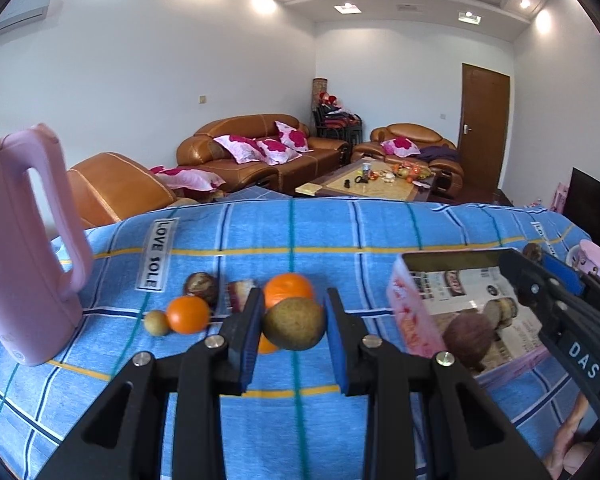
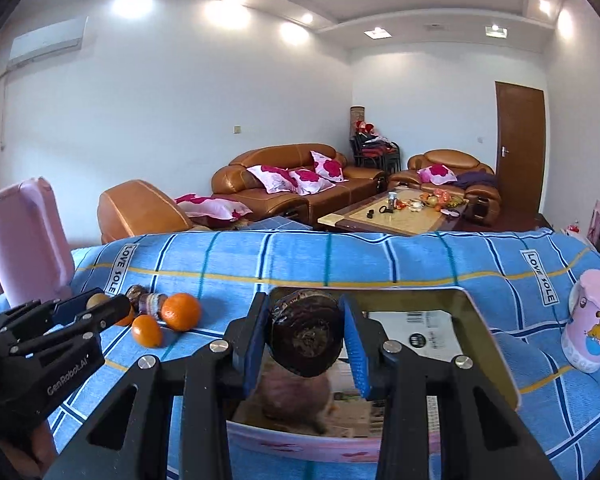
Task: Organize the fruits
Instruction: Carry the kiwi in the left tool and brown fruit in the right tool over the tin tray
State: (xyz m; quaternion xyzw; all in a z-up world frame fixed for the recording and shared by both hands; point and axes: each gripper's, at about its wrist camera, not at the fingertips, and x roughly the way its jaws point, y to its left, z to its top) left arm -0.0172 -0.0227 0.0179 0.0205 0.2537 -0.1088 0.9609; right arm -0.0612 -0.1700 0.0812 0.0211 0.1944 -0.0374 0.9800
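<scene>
Brown-green fruit (image 1: 295, 323) between left tongs (image 1: 294, 326); right tongs (image 2: 306, 334) clamp purple fruit (image 2: 306, 332)

Fruits (image 1: 188, 314) lie between the jug (image 1: 24, 248), left, and the box (image 1: 452, 300), apparently right.

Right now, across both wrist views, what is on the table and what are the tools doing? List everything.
Cloth: one, blue plaid, covering the table.
Box: one, pink, open, on the cloth at right; one dark fruit lies inside.
Oranges: three, on the cloth at left.
Brown fruits: a small one beside an orange, a dark one behind.
Cut fruit: one, purplish, behind the oranges.
Jug: one, pink, far left.
Cup: one, pink, far right.
Left tool: around a greenish-brown fruit; contact unclear.
Right tool: shut on a dark purple fruit, above the box.
</scene>
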